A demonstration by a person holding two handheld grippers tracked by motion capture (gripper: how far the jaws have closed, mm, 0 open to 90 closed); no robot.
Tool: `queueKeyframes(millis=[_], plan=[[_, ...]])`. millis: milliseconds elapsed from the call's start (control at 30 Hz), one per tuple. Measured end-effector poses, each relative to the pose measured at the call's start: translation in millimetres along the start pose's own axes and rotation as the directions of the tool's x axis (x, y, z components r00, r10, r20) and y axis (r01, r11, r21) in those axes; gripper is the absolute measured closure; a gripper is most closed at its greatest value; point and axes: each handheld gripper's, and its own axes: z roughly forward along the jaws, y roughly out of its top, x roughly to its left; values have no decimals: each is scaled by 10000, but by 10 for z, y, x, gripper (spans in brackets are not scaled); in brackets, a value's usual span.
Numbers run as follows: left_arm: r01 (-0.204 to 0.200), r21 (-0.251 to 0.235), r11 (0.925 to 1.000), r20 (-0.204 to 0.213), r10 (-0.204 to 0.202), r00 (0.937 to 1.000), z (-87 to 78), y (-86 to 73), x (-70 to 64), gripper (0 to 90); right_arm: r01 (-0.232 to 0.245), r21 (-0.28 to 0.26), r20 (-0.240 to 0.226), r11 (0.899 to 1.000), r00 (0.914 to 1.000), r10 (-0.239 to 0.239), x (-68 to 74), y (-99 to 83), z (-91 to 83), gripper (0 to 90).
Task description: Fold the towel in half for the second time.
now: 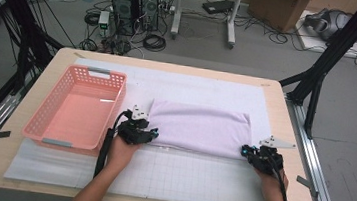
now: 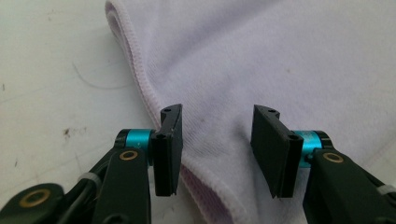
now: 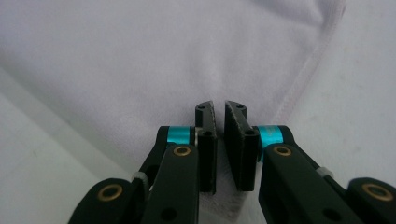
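Towel (image 1: 198, 128): pale lilac terry cloth, soft matt nap, stitched hem. Gripper jaws: matt black plastic, teal anodised metal collars, brass-look rivets. Basket (image 1: 49, 112): glossy pink perforated plastic. Mat (image 1: 183, 176): white, matt, faint grid. Table (image 1: 290, 142): light wood, smooth edge

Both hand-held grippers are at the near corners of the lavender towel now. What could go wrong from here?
The left hand-held gripper stands open over the towel edge, while the right hand-held gripper looks nearly shut on the cloth. Lifting now would probably raise one corner only and undo the fold. The right pinch also looks shallow, so it may slip. The pink basket sits close beside the left hand-held gripper, so a sideways swing could knock it.
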Motion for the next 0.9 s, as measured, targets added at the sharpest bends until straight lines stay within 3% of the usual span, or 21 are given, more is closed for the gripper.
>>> queueKeyframes(millis=[67,133,200,267,333,367,433,467,500,533,600,733,900], plan=[[85,197,9998,-215,-81,9997,-40,-26,2,522,-178,81,99,9998,9998,177,-29,-18,-64,803],[555,129,9984,-255,-552,9982,-70,-72,37,458,-401,16,329,9992,9987,400,-21,-9,-125,677],[919,61,9957,-22,-919,9958,-68,-116,73,428,-1050,-340,489,9939,9931,1066,-24,-17,-186,546],[1387,-2,9903,217,-1386,9901,-53,-128,100,407,-1500,-216,534,9885,9871,1509,-25,-43,-180,487],[1423,8,9898,272,-1423,9895,-50,-129,103,405,-1611,158,466,9868,9860,1602,-12,-90,-120,489],[1239,14,9923,208,-1239,9921,-52,-133,103,421,-1713,124,449,9851,9843,1705,-5,-104,-105,499],[1177,-137,9930,128,-1175,9930,-56,-154,98,486,-1901,194,207,9816,9816,1897,-12,-98,-106,599],[1171,-165,9930,292,-1166,9928,-61,-161,108,552,-2047,206,185,9786,9787,2043,-6,-99,-109,685],[1447,-106,9894,970,-1430,9850,-59,-173,126,662,-2148,190,-150,9765,9765,2151,-12,-101,-107,775],[1669,-106,9859,1030,-1650,9809,-57,-178,115,786,-2288,213,-360,9732,9726,2295,-14,-106,-108,785],[1664,-175,9859,946,-1640,9819,-71,-186,86,808,-2213,175,-380,9750,9743,2218,-11,-111,-127,806],[1966,-228,9802,1321,-1920,9725,-159,-262,71,817,-2195,199,-549,9754,9739,2203,2,-143,-243,812],[1568,-284,9872,1865,-1489,9711,-349,-417,-58,811,-2074,265,-713,9779,9754,2088,56,-242,-432,812]])
